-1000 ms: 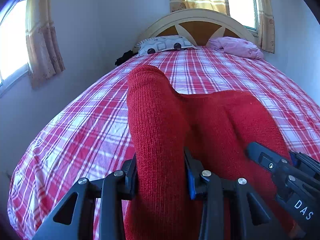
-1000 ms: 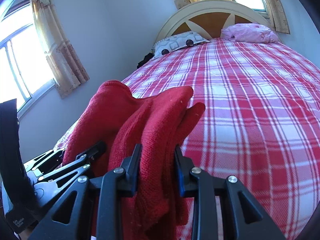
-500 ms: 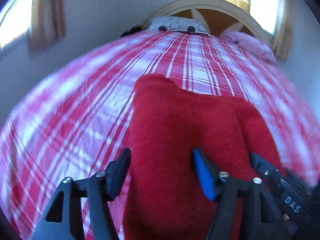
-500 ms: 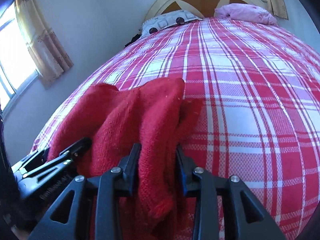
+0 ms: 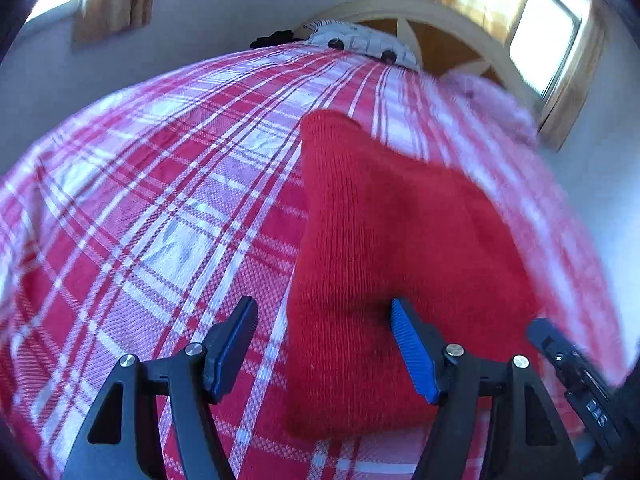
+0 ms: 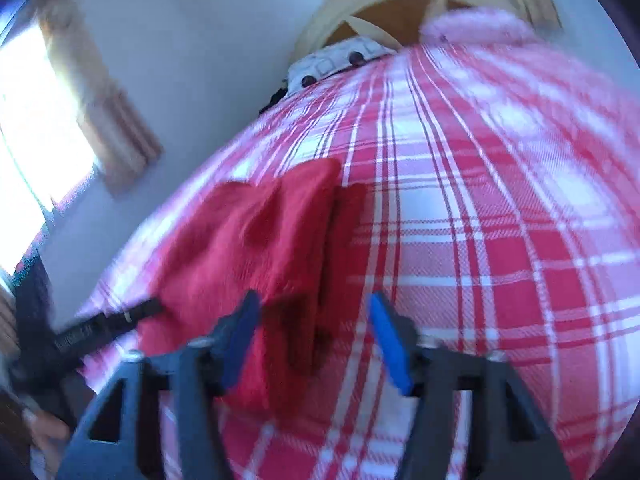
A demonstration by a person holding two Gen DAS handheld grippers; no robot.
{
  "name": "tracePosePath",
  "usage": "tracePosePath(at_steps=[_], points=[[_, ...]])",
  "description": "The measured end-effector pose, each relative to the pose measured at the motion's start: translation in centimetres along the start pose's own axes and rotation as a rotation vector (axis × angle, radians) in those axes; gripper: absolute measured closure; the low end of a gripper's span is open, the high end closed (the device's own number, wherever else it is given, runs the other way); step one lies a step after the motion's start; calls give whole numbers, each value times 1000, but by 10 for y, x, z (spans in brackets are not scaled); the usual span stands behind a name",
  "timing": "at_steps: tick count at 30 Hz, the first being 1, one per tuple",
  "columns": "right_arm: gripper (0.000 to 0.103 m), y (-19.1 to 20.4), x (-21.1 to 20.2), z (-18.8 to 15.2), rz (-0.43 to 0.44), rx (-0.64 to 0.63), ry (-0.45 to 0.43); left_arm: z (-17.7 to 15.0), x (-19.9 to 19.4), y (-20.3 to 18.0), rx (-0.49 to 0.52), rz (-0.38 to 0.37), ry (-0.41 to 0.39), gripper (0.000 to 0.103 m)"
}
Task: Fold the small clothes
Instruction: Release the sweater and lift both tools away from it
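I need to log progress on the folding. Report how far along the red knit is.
Done: the red knit garment lies doubled over on the plaid bedsheet. In hand: nothing. The left gripper and right gripper stand open, their jaws having just been opening, with cloth between but unpressed. Left: possibly another fold or smoothing; the right-hand edge looks bunched, though that view is blurred.

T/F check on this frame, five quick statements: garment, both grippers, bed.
1. The red knit garment lies on the plaid bedsheet. True.
2. The left gripper is clamped on the garment. False: its jaws stand open, pads clear of the cloth.
3. The right gripper is open. True: the garment's edge lies between the pads, unpinched.
4. The garment is blue. False: it is red; only the gripper pads are blue.
5. A pink pillow sits near the headboard. True.
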State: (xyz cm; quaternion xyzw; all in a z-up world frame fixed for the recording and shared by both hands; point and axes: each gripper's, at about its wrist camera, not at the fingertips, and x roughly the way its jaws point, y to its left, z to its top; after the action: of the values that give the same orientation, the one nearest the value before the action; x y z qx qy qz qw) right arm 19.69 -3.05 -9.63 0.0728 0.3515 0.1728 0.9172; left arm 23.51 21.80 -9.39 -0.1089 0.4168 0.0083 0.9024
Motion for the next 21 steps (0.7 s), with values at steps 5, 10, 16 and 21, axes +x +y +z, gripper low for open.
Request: tracePosePath(at_steps=[5,10,16,21], points=[[71,0,19,-15,-19,0,83,-11,2,-2,29,65,-11,33],[71,-3,19,-17,-26,2,92,-14,5,-2,35,93,-8,33],[67,6,26,-16,-97,-32,102,-14,10,-6,44,120,-9,33],[66,10,27,-15,-135,-66,95,-13,10,-9,55,138,-3,33]])
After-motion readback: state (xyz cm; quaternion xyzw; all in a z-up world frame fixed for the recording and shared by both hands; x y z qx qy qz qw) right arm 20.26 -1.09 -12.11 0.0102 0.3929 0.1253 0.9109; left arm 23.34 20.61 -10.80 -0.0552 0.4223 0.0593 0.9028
